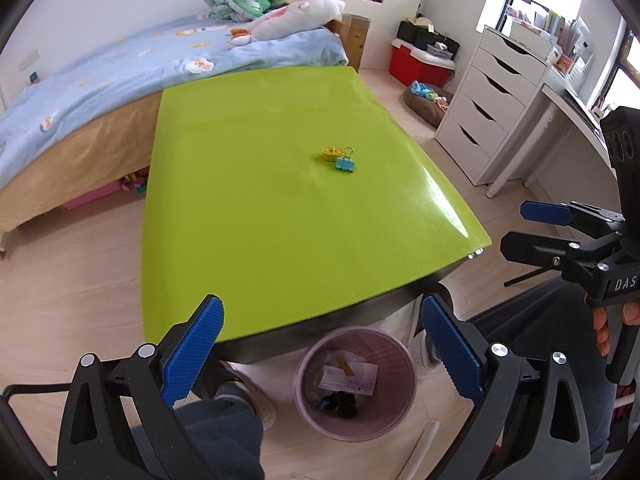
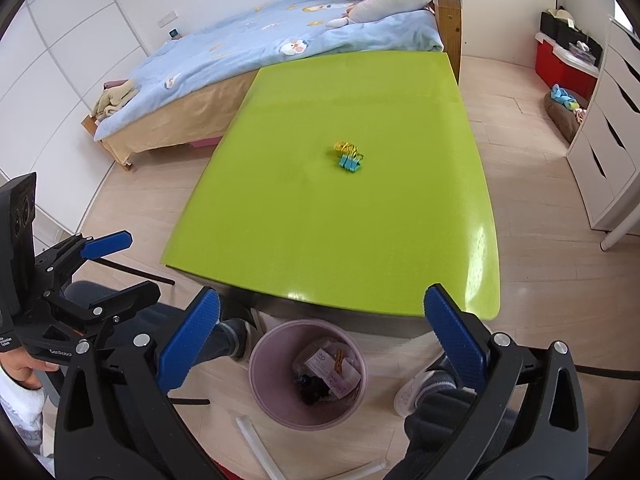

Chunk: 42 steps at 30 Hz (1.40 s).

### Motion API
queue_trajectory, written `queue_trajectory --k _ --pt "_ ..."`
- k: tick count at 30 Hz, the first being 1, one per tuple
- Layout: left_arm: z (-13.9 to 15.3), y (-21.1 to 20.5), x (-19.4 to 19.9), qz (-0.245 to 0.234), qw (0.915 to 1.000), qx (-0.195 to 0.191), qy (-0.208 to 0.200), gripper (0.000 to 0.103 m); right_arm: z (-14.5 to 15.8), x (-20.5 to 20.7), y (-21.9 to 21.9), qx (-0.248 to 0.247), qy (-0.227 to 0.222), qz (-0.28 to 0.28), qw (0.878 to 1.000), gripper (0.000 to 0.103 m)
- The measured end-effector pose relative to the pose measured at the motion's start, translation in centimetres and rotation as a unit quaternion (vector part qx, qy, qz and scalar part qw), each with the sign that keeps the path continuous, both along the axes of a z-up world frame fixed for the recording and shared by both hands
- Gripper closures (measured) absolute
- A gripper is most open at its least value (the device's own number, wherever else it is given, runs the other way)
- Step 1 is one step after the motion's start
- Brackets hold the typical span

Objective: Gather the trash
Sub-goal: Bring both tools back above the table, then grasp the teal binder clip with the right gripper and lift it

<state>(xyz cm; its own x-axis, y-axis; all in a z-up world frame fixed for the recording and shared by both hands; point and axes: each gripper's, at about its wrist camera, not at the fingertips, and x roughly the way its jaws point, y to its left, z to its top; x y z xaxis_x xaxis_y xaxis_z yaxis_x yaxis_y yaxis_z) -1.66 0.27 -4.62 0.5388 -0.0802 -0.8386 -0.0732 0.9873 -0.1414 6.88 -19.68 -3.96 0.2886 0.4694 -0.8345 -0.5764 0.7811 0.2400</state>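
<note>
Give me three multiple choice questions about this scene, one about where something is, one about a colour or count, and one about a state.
1. Where is the pink bin?
A. On the bed
B. On the floor by the table's near edge
C. On the drawers

2. What colour is the binder clip beside the yellow item on the green table?
A. Blue
B. Red
C. Black

3. How is the left tool?
A. Shut on the clip
B. Open, holding nothing
C. Shut on paper

Answers: 1 B, the bin stands on the floor below the table edge. 2 A, its body is blue. 3 B, its blue pads stand wide apart; the right tool does too.
</note>
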Motion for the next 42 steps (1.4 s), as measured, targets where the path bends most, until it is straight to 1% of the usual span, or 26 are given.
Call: queue_trajectory --k 6,11,22,29,31,32,34,36,40,42 --pt "-0.1 1.2 2.2 0.003 1.0000 0.004 0.002 0.008 -0.2 3.4 2.1 -0.011 -0.003 0.010 1.000 0.003" --pt "-0.1 1.9 3.6 0.004 1.0000 0.008 0.004 0.008 -0.8 6.5 4.2 -0.017 0.003 0.020 1.000 0.003" --pt "-1.2 3.1 4.9 0.010 0.9998 0.002 0.015 0.008 -5.2 13.7 9.6 -0.067 0.028 0.044 0.996 0.003" --pt "-2.3 4.4 5.1 0.020 0.9994 -0.010 0.025 0.008 -7.7 16.5 12.3 -0.093 0.044 0.065 0.993 0.004" --pt "-2.5 4.5 5.2 0.021 0.9993 -0.012 0.028 0.008 -8.3 16.9 12.9 -0.100 0.046 0.070 0.991 0.014" --pt "-2.6 4.6 5.2 0.022 0.9992 -0.014 0.029 0.008 -8.7 17.1 13.1 -0.106 0.050 0.072 0.990 0.021" --pt "-2.9 4.8 5.2 0.024 0.9991 -0.016 0.031 0.008 -9.3 17.3 13.3 -0.110 0.054 0.075 0.990 0.026" --pt "-3.2 4.9 5.2 0.027 0.9989 -0.019 0.033 0.008 -9.7 17.5 13.4 -0.111 0.055 0.076 0.989 0.035" --pt "-3.7 5.1 5.3 0.029 0.9986 -0.022 0.037 0.008 -10.3 17.8 13.7 -0.116 0.050 0.080 0.989 0.048" --pt "-4.0 5.2 5.5 0.030 0.9984 -0.024 0.041 0.008 -10.5 18.0 13.7 -0.119 0.049 0.080 0.988 0.060"
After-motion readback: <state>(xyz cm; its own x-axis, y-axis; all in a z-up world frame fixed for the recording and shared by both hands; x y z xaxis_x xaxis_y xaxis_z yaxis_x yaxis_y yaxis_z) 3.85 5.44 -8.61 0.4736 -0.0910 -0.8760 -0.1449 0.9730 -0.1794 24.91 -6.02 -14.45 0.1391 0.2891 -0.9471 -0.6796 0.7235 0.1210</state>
